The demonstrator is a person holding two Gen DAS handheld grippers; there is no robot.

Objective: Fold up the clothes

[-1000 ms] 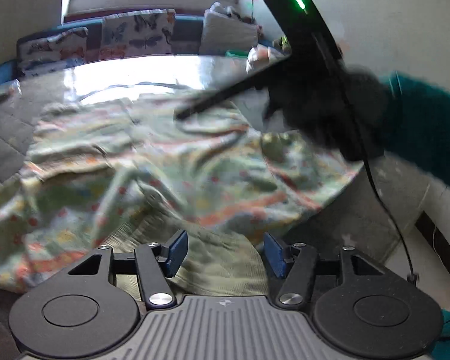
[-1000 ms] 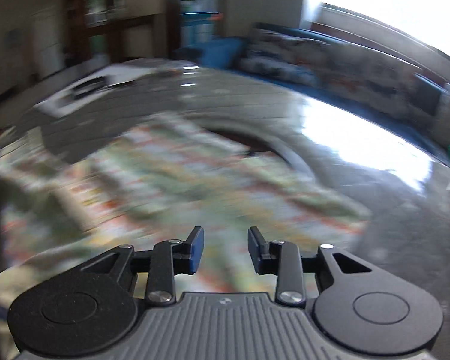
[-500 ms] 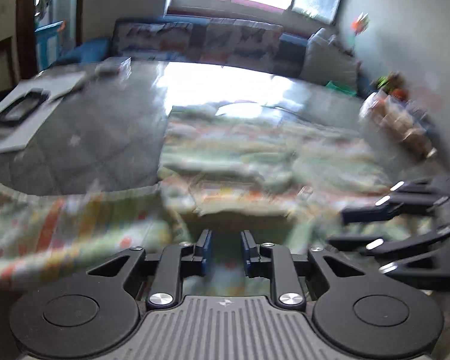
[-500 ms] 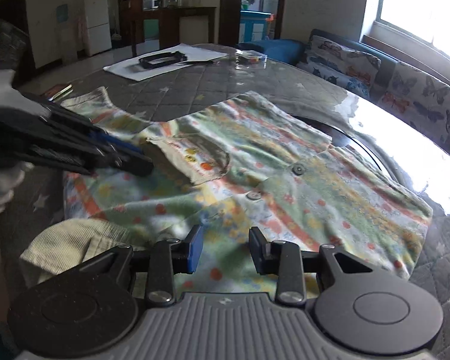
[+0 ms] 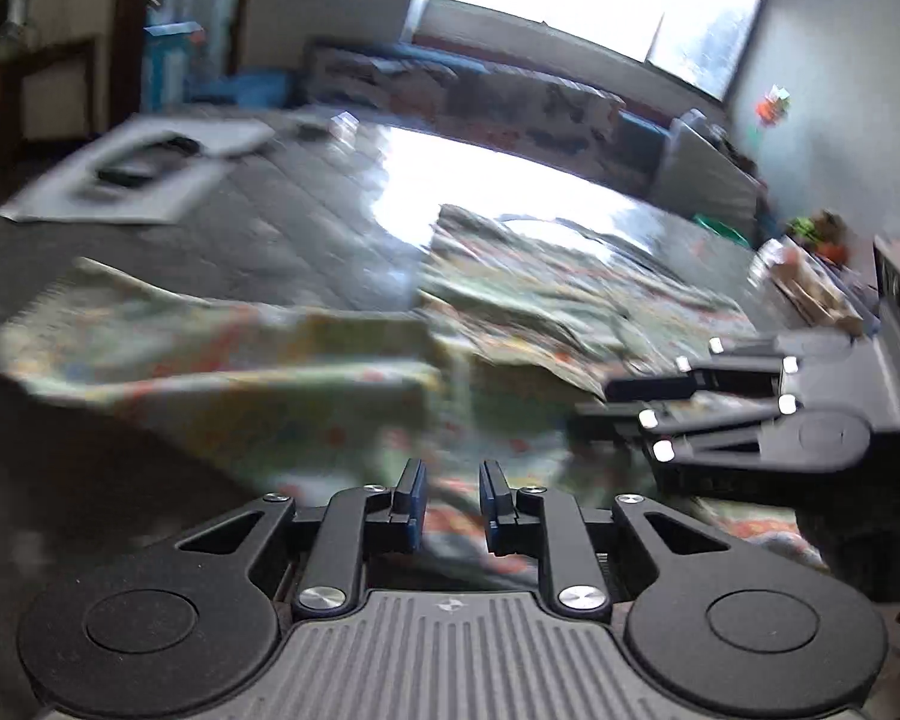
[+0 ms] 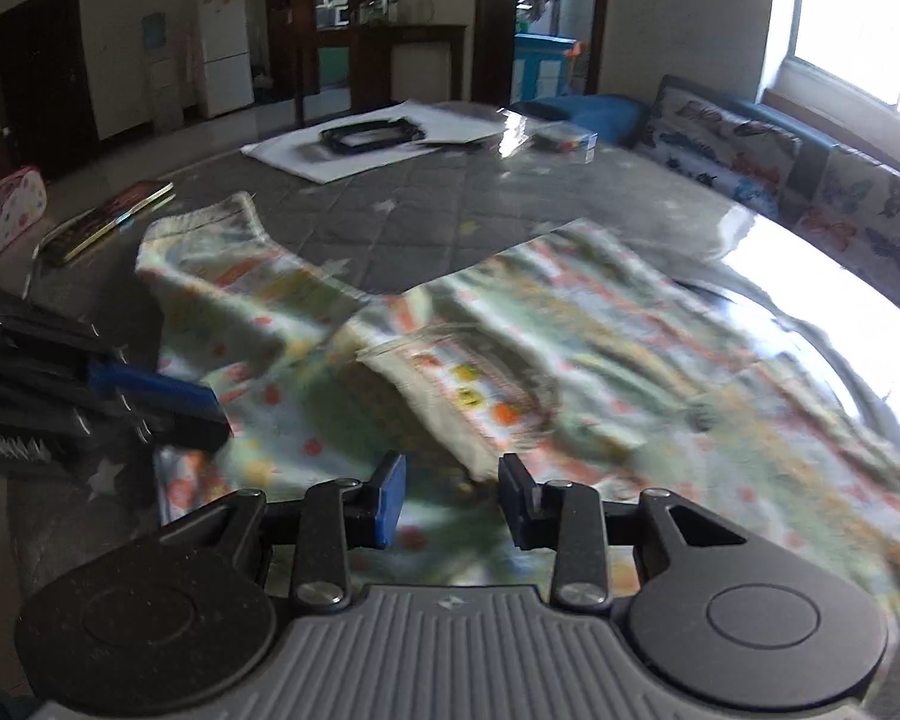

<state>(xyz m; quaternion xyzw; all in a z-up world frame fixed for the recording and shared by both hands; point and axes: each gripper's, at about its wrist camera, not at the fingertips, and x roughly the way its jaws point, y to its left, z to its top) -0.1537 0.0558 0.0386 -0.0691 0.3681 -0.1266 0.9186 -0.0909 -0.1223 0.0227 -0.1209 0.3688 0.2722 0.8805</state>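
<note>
- On the far left of the right wrist view a book lies at the edge of the tabletop, and a white sheet with a dark object on it sits further back, both well apart from the work.
- The shirt, a patterned children's top, lies spread flat across the tabletop with one sleeve stretched out to the left; we judge it is laid open like this so a first fold can be made.
- Our left gripper reaches in low from the near edge, pointing forward over the cloth by the sleeve. Its jaws stand a little apart with nothing visibly between them; cloth lies just ahead.
- Our right gripper hovers low over the front of the shirt, level with it and aimed across its chest. Its jaws stand wider apart and hold nothing; a raised flap of cloth sits just ahead of them.
- Both views are blurred, so we cannot tell whether either tool touches the cloth.
- We judge that folding is not yet begun, and each tool is placed to take an edge.
</note>
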